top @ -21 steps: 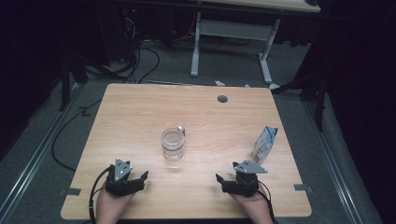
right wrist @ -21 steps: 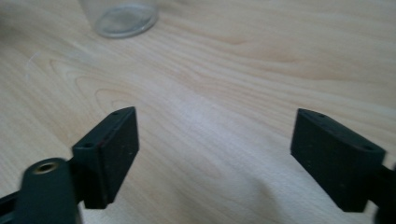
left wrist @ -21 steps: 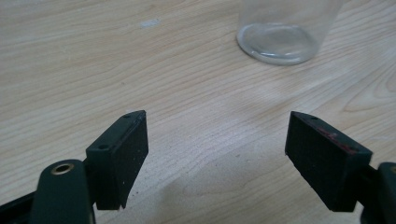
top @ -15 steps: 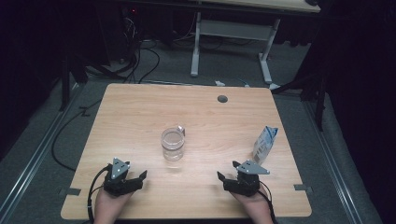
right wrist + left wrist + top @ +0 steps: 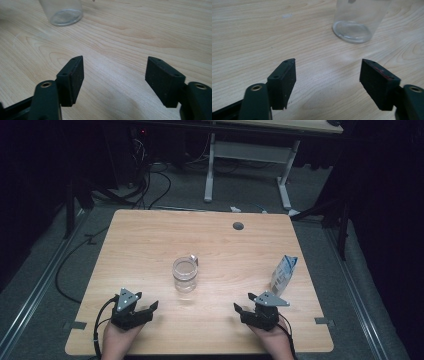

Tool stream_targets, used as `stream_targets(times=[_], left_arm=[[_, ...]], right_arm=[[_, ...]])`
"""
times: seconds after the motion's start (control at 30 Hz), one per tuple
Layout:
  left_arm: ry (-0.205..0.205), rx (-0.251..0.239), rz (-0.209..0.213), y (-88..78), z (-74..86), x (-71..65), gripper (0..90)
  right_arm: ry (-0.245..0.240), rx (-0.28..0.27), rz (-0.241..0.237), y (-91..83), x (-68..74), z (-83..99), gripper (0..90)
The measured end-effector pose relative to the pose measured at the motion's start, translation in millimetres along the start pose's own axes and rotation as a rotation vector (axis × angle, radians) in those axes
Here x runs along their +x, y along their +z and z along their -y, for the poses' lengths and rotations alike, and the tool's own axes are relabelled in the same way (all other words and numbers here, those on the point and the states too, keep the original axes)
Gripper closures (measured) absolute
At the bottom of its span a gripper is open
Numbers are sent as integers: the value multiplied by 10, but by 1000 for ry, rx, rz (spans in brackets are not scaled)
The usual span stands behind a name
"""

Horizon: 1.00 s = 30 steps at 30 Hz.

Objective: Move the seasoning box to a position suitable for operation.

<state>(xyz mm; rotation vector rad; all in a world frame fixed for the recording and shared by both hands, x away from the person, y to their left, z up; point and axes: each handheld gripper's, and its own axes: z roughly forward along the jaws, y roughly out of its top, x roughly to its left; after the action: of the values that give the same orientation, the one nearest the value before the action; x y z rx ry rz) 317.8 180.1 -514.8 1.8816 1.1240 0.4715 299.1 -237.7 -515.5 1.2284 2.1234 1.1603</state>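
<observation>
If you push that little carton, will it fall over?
Probably. The carton stands upright, tall and narrow, so a high nudge could tip it. It looks like thin card, likely light, and may dent if squeezed hard. How full it is can't be seen.

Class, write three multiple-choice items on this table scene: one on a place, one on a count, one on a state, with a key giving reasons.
1. Where does the clear glass jar stand on the light wooden table?
A. near the middle
B. at the far left corner
C. on the floor

2. How many things, apart from the grippers, stand on the table?
A. two
B. four
C. six

3. How are the left hand-held gripper and the right hand-held gripper?
A. both open, holding nothing
B. both shut on the jar
C. one shut on the carton

Key: 1 A, the jar sits mid-table between the grippers. 2 A, just the jar and the small blue-and-white carton. 3 A, both gripper views show jaws apart over bare wood.
</observation>
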Motion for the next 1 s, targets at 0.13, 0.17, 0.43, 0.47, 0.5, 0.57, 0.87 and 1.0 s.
stream_targets(times=[0.13,0.17,0.43,0.47,0.5,0.57,0.87,1.0], left_arm=[[18,-4,12,42,-48,-29,283],[49,3,-14,59,-69,-64,285],[40,-30,-7,9,-100,-93,348],[43,-26,-5,8,-108,-101,351],[35,-23,9,3,-111,-121,363],[41,-41,22,-21,-112,-175,380],[54,-36,7,-32,-181,-297,375],[40,-51,17,-40,-285,-286,382]], right_arm=[[3,3,39,-34,-36,24,343],[5,4,44,-36,-41,24,344],[-12,-10,30,-32,-8,-12,327],[-17,-8,23,-30,-7,-9,328],[-24,-2,22,-26,-8,-6,325],[-45,10,21,-17,-18,4,315],[-16,21,11,21,-32,-21,203],[-16,33,-2,24,-36,-24,196]])
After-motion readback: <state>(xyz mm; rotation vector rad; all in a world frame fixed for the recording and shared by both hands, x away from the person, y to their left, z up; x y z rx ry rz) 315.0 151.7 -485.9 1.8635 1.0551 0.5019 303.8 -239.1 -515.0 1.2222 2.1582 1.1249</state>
